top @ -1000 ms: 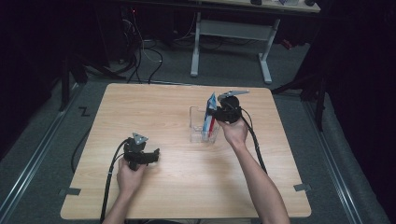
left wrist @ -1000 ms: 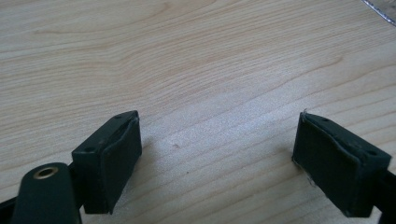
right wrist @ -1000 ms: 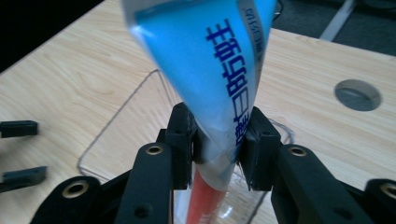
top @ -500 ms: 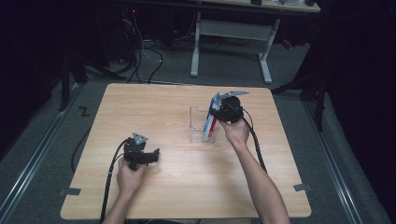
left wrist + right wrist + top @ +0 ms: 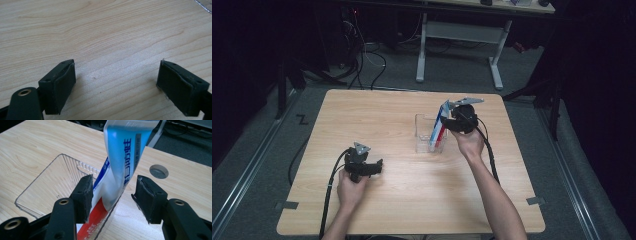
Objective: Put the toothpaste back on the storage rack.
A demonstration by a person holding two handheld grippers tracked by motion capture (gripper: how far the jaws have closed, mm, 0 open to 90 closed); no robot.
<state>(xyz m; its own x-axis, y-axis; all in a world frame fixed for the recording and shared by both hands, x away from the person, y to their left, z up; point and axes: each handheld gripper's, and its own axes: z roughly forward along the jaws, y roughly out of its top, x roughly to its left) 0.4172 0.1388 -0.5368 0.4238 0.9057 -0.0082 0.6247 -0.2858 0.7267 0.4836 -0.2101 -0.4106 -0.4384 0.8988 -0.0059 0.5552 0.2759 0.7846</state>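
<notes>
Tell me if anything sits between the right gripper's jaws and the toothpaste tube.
Nothing visible does. In the right gripper view the open right gripper straddles the toothpaste tube, which stands tilted in the clear container. Each jaw faces the tube directly; the container's wall lies lower, beside the left jaw.

left gripper [image 5: 373, 167]: jaws apart, low | right gripper [image 5: 447, 122]: jaws apart, raised

Both black tongs [image 5: 377, 166] [image 5: 111, 195] carry padded jaws, brass-ringed screw holes, grey three-cornered plates and trailing black cables.
</notes>
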